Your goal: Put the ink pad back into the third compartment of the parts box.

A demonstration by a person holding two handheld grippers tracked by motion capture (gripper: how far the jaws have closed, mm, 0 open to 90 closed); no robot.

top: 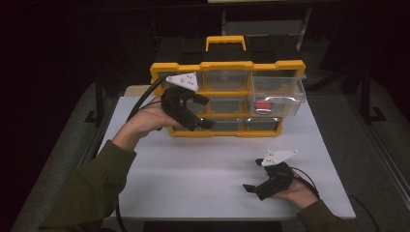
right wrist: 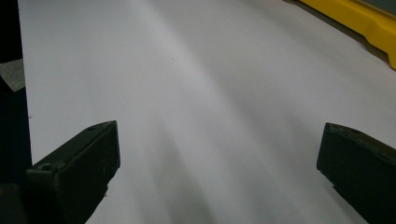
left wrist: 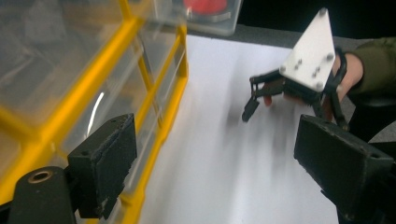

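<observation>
Left tongs at the yellow drawer cabinet
Jaws apart, nothing between them — right tongs gape empty over the white tabletop.

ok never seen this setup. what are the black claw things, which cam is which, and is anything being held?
No robot here: a person holds a hand-held two-jaw tool in each hand. The wide picture is from a fixed camera above the white table; the other two are cameras riding on each tool, looking along its black jaws.

On the table stands a yellow drawer organizer with clear drawers; one open drawer at its right holds something red.

The left tool is at the organizer's front, jaws apart, nothing between them. The right tool is low over the bare table near the front edge, jaws wide apart, nothing between them.
</observation>
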